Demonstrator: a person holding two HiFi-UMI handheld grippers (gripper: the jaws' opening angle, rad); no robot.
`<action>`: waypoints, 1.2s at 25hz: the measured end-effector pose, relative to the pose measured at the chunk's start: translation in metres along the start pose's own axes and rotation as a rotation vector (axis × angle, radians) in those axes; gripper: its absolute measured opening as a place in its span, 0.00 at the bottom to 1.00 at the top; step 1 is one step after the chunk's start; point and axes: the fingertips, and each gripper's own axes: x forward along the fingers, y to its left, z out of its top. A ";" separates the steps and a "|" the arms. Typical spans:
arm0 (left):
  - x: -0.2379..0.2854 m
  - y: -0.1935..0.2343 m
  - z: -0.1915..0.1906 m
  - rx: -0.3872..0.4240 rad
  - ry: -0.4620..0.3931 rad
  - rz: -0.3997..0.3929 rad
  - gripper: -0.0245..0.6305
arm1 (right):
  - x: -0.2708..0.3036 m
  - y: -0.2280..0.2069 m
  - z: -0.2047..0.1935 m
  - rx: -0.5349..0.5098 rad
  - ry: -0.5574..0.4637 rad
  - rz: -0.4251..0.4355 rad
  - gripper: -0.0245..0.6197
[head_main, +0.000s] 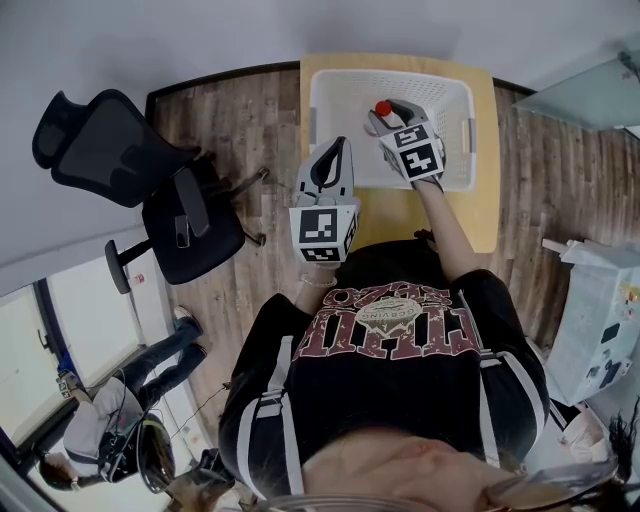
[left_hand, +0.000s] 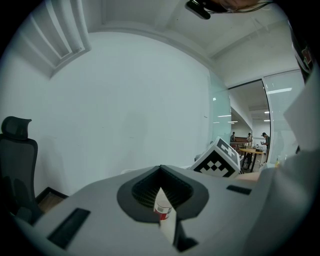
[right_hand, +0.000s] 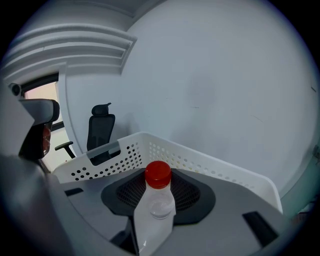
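My right gripper (head_main: 386, 113) hangs over the white perforated basket (head_main: 458, 92), shut on a clear plastic bottle with a red cap (head_main: 383, 107). In the right gripper view the bottle (right_hand: 154, 212) stands upright between the jaws of that gripper (right_hand: 157, 200), with the basket's wall (right_hand: 200, 162) behind it. My left gripper (head_main: 334, 152) is held beside the basket's left rim, pointing up and away. Its jaws (left_hand: 162, 202) are closed on a small white item with a red band (left_hand: 163, 212); most of that item is hidden.
The basket rests on a light wooden table (head_main: 400, 215) against a white wall. A black office chair (head_main: 150, 200) stands on the wood floor to the left. A person (head_main: 110, 420) is at the lower left, and a white box (head_main: 600, 330) at the right.
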 end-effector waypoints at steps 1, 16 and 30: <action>-0.001 0.001 0.000 0.000 0.000 -0.001 0.11 | 0.000 0.001 0.002 0.000 -0.003 0.000 0.28; -0.004 -0.009 0.002 0.009 -0.006 -0.021 0.11 | -0.028 -0.001 0.019 -0.003 -0.061 -0.002 0.28; 0.000 -0.025 0.002 0.037 -0.006 -0.056 0.11 | -0.058 -0.002 0.032 -0.002 -0.113 0.001 0.28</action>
